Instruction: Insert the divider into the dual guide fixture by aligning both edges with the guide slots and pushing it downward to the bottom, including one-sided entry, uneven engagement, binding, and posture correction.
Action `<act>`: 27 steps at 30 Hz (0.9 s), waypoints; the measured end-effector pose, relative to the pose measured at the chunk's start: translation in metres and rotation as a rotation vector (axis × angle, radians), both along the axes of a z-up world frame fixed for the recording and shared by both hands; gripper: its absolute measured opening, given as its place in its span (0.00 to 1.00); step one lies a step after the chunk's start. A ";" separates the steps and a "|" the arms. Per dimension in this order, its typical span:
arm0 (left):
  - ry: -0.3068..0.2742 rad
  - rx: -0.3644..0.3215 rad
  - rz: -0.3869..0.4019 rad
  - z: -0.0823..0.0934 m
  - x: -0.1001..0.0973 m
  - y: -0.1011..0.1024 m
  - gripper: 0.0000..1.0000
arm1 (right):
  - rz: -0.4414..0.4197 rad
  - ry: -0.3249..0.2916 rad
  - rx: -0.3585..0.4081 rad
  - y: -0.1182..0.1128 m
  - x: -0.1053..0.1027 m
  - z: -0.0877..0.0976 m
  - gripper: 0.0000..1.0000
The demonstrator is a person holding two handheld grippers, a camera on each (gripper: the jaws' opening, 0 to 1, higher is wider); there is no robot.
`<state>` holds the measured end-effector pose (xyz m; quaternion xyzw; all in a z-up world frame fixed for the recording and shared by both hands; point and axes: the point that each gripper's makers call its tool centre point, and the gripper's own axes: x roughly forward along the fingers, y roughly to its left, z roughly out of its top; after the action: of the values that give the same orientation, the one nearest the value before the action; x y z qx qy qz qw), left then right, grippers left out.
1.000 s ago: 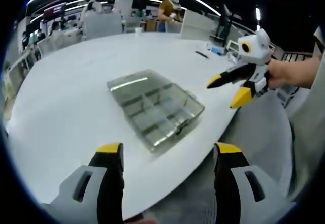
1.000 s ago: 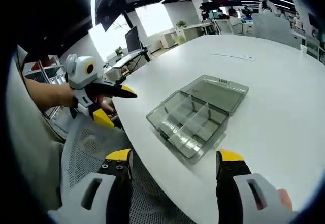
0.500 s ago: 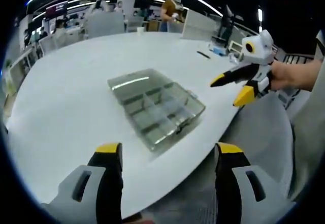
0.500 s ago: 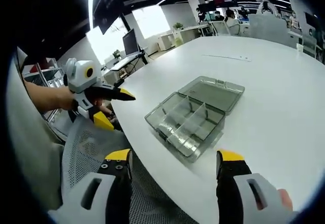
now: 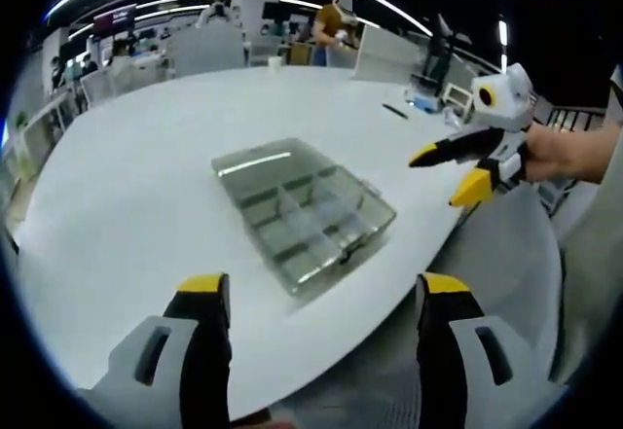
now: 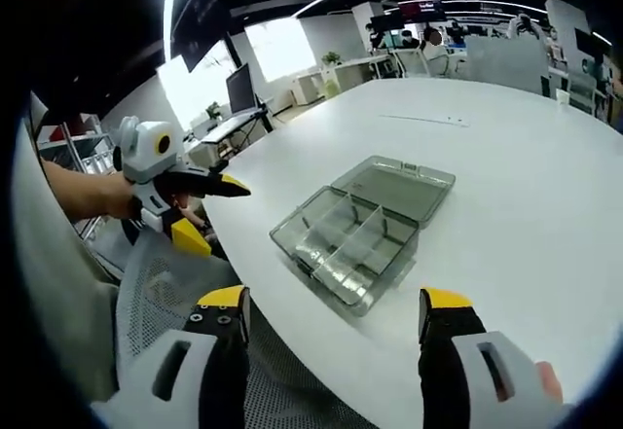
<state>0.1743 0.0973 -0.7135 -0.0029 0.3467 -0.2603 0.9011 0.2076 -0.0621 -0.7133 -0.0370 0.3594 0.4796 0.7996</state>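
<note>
Meanwhile, the white table [image 5: 127, 186] carried the clear compartment box [image 5: 304, 213], lid open, near its edge. You held your left gripper [image 5: 313, 303] and right gripper [image 6: 334, 317] short of the box, jaws spread, gripping nothing.

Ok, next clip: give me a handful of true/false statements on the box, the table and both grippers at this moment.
1. The clear compartment box lies open on the white table, its lid flat beside it. True.
2. The left gripper is clamped on a divider. False: its fingers stand apart with nothing between them.
3. The right gripper is open and holds nothing. True.
4. The box sits in the middle of the table, far from any edge. False: it lies near the table's near edge.
5. Both grippers touch the box. False: both are held off it.
</note>
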 end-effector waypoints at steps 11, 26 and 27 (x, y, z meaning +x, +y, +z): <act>-0.020 0.006 0.078 0.002 0.002 0.010 0.83 | -0.063 -0.032 0.007 -0.007 0.001 0.002 0.74; -0.054 0.025 0.171 0.004 -0.001 0.020 0.90 | -0.110 -0.063 0.015 -0.016 -0.005 0.001 0.79; -0.057 0.027 0.171 0.006 -0.001 0.019 0.90 | -0.113 -0.067 0.012 -0.017 -0.005 -0.001 0.79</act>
<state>0.1728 0.1166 -0.7078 -0.0130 0.3228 -0.1776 0.9295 0.2030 -0.0796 -0.7138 -0.0281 0.3309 0.4345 0.8372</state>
